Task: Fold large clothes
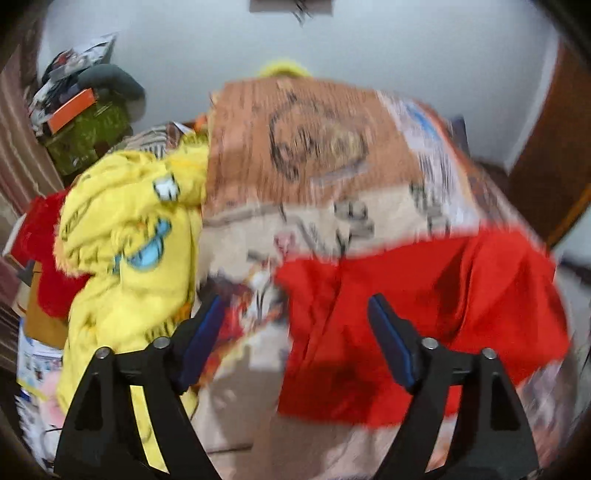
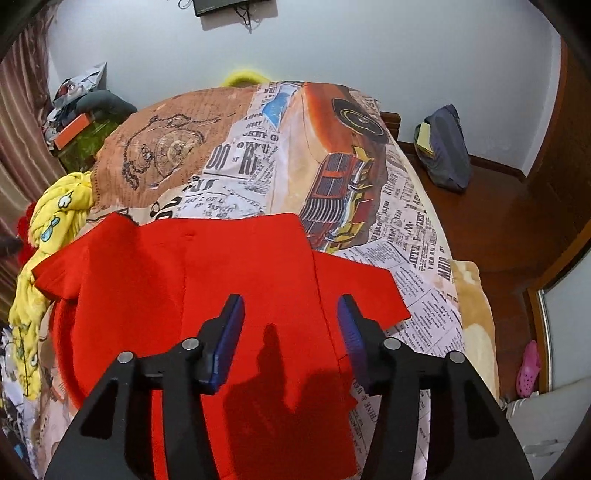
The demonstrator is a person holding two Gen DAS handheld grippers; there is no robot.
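My left wrist view is smeared: the bedsheet [image 1: 314,147] print is unreadable there, and the yellow garment [image 1: 125,229] shows only vague markings. The red garment [image 2: 229,277] runs off my right view's bottom edge, behind the gripper bodies. A dark object [image 2: 221,5] on the wall is cropped at top.

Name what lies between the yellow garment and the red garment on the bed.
Only a strip of printed bedsheet separates yellow garment from red garment, seen in the left wrist view.

Both wrist views downward, close over bed [image 2: 424,236]
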